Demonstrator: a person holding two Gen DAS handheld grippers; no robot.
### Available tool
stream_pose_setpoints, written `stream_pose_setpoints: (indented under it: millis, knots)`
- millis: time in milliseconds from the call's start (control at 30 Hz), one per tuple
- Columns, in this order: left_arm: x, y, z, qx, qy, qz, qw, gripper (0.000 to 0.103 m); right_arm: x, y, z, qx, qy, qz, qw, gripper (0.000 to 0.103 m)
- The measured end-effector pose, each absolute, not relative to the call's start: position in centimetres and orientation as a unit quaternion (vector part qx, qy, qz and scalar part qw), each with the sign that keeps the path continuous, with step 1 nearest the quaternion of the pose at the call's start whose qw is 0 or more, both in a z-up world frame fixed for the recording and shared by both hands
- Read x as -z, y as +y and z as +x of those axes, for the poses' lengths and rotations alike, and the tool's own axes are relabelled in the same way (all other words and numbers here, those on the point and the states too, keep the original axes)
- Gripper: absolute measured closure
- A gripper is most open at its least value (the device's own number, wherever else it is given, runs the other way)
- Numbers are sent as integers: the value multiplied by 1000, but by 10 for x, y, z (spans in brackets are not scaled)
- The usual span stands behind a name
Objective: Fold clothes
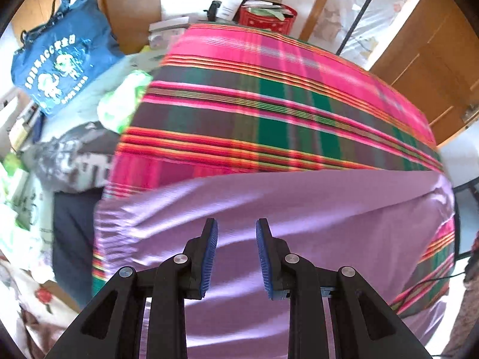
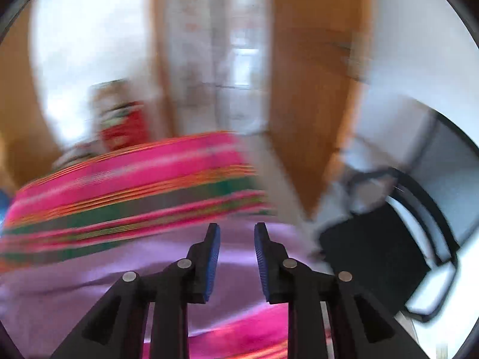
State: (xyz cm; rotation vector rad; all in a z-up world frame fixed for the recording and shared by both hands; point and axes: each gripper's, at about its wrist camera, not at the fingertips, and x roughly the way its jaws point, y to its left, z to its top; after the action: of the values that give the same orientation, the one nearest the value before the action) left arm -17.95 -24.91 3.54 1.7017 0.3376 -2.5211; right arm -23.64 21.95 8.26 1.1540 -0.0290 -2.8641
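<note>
striped cloth (image 1: 269, 95): pink, green and dark stripes, covers the surface the work happens on. Whether a bed or a bench lies under it, cannot tell. Flat and bare across its far part.
purple garment (image 1: 299, 209): the task's thing. Lies on the near part of the striped cloth, right under both tongs. Far edge runs straight across the stripes. Gathered, ruffled band at its left end, loose creases across the middle, right end drapes over the surface's edge. Garment type: cannot tell. In the right wrist view it shows as purple fabric (image 2: 89, 269) with striped cloth beyond it and again nearer the camera.
fold state: the straight far edge could be a fold line or just a hem. Layer count can't be read. Fits either a garment laid out for folding or one already folded once. Not a compact stack in any case; creases show it isn't smoothed.
clutter: blue bag (image 1: 57, 59), grey printed cloth (image 1: 74, 152) and green-white bundle (image 1: 122, 101) sit off the left edge. Whether they belong to the job, cannot tell. Red crate (image 1: 269, 18) at the far end.
left tongs (image 1: 236, 227): parted by a moderate gap, nothing between the blue pads, above the purple garment.
right tongs (image 2: 236, 230): same moderate gap, empty, over the garment's right part. View is heavily motion-blurred, so contact with the fabric can't be read.
</note>
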Motion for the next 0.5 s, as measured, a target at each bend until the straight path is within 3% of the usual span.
stream_pose_setpoints:
  millis: [167, 500]
  knots:
    - [-38, -260, -184, 831, 65, 550, 51, 76, -79, 137, -238, 906, 17, 380, 184, 78]
    - [-32, -275, -187, 831, 15, 554, 46, 76, -38, 4, -228, 838, 97, 416, 339, 74]
